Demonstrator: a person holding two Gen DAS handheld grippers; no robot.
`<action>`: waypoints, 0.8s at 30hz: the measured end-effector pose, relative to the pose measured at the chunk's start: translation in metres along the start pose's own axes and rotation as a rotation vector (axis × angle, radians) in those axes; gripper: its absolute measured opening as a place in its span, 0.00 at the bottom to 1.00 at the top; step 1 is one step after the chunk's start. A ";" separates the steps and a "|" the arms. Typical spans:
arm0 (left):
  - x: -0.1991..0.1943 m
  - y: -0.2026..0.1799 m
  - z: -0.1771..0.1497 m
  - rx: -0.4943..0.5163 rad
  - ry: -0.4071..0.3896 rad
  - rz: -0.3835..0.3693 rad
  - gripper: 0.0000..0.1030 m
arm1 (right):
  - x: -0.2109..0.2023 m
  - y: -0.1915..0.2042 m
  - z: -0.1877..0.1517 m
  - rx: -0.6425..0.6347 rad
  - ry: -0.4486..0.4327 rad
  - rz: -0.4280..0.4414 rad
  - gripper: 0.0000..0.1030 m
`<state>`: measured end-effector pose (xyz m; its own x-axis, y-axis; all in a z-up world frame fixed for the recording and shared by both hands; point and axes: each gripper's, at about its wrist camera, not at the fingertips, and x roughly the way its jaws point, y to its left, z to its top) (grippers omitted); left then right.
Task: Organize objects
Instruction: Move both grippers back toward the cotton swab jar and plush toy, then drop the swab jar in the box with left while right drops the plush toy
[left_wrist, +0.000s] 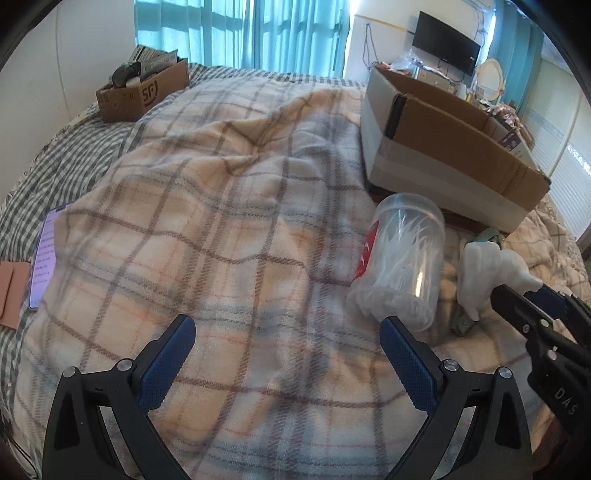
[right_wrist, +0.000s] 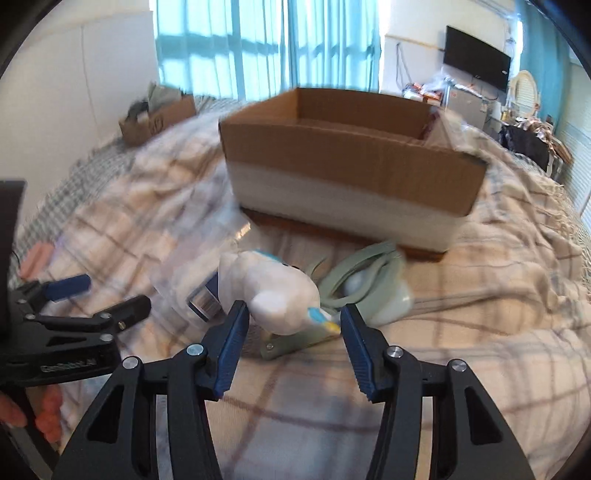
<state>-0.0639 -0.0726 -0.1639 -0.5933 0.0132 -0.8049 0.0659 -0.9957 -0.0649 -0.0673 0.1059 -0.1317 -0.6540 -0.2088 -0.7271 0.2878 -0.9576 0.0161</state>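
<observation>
A white duck toy (right_wrist: 269, 291) lies on the plaid blanket, its lower end between the blue pads of my right gripper (right_wrist: 291, 325), which is open around it. The toy also shows in the left wrist view (left_wrist: 487, 266), with the right gripper (left_wrist: 524, 295) at it. A sage-green pouch (right_wrist: 373, 291) lies beside and under the toy. A clear jar of cotton swabs (left_wrist: 402, 258) lies on its side left of the toy. My left gripper (left_wrist: 288, 332) is open and empty over the blanket, near the jar. An open cardboard box (right_wrist: 347, 162) stands behind.
A smaller cardboard box (left_wrist: 142, 92) full of items sits at the bed's far left. A lit phone (left_wrist: 44, 254) and a pink case (left_wrist: 13, 291) lie at the left edge. A desk with a monitor (left_wrist: 445, 42) stands beyond the bed.
</observation>
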 end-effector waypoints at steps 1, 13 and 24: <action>-0.002 -0.004 0.001 0.014 -0.001 0.000 1.00 | -0.005 -0.002 0.000 -0.006 -0.007 -0.016 0.50; 0.007 -0.070 0.018 0.129 -0.018 -0.088 1.00 | -0.036 -0.031 0.008 0.040 -0.075 -0.050 0.50; 0.046 -0.086 0.023 0.180 0.035 -0.117 0.63 | -0.022 -0.058 0.006 0.085 -0.044 -0.064 0.50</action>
<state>-0.1153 0.0114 -0.1813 -0.5601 0.1295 -0.8182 -0.1479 -0.9875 -0.0550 -0.0738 0.1650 -0.1124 -0.6999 -0.1531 -0.6976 0.1849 -0.9823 0.0302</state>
